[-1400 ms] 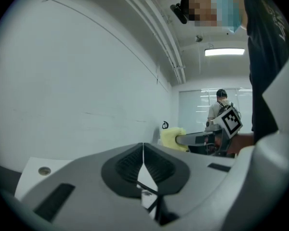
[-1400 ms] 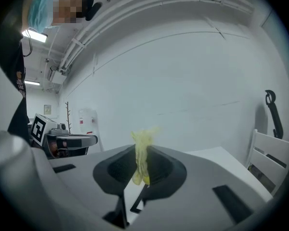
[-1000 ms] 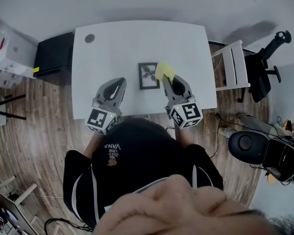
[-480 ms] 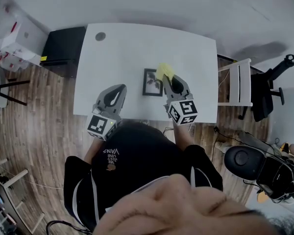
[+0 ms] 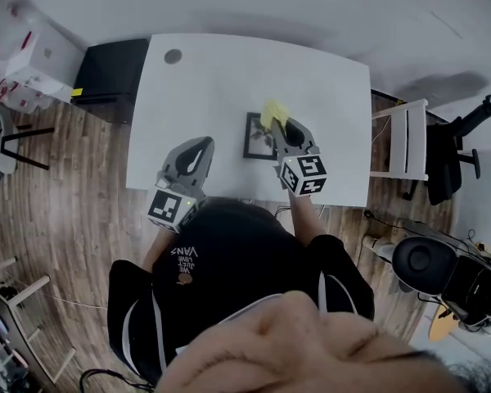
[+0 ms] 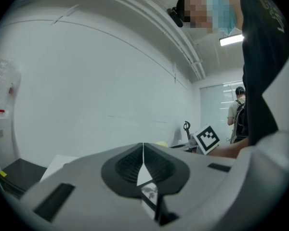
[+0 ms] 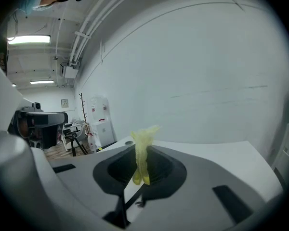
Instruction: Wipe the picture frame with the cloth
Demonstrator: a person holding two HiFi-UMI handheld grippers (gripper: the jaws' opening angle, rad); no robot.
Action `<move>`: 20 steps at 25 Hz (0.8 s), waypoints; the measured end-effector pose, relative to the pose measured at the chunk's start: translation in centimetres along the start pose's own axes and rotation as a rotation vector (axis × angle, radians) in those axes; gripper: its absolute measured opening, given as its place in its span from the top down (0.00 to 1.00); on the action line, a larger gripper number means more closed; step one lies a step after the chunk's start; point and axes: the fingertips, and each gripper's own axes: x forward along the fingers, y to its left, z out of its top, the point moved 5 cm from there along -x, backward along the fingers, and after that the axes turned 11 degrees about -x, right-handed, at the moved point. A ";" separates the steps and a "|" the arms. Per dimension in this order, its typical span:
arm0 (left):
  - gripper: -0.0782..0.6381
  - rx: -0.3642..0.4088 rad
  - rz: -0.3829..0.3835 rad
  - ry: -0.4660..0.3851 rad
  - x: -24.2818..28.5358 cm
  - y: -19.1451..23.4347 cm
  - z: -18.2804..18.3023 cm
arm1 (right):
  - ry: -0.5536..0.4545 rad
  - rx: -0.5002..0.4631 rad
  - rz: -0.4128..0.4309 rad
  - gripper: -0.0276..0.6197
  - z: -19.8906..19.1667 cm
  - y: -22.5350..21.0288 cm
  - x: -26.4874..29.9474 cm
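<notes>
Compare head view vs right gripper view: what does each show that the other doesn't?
Head view only: the whole black picture frame lying flat on the white table, yellow cloth at its far right corner. Right gripper view only: the right gripper with jaws shut on that cloth; a white water dispenser behind. Both: cloth, table, right gripper.

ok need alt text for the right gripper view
Seen along its own jaws, the right hand-held gripper is shut on a bunched yellow cloth that sticks up between them. Beyond lie a white table and a plain white wall.
</notes>
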 end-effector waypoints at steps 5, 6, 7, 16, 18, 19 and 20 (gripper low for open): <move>0.87 -0.005 0.000 0.004 0.2 0.2 0.2 | 0.056 0.009 0.015 0.89 -1.8 0.3 1.2; 0.87 -0.010 0.002 0.005 0.1 0.2 0.3 | 0.067 0.013 0.018 0.89 -2.2 0.4 1.4; 0.87 -0.012 0.002 0.006 0.0 0.2 0.4 | 0.078 0.016 0.020 0.89 -2.6 0.5 1.5; 0.87 0.010 0.010 0.006 -0.4 1.0 0.5 | 0.158 0.025 0.041 0.89 -4.9 0.5 3.1; 0.87 0.007 0.013 0.006 -0.6 1.0 0.5 | 0.181 0.019 0.046 0.89 -5.3 0.7 3.4; 0.87 0.007 0.014 0.007 -0.7 1.0 0.5 | 0.195 0.015 0.048 0.89 -5.6 0.8 3.6; 0.87 0.007 0.015 0.010 -0.8 1.0 0.5 | 0.211 0.012 0.051 0.89 -5.9 0.8 3.8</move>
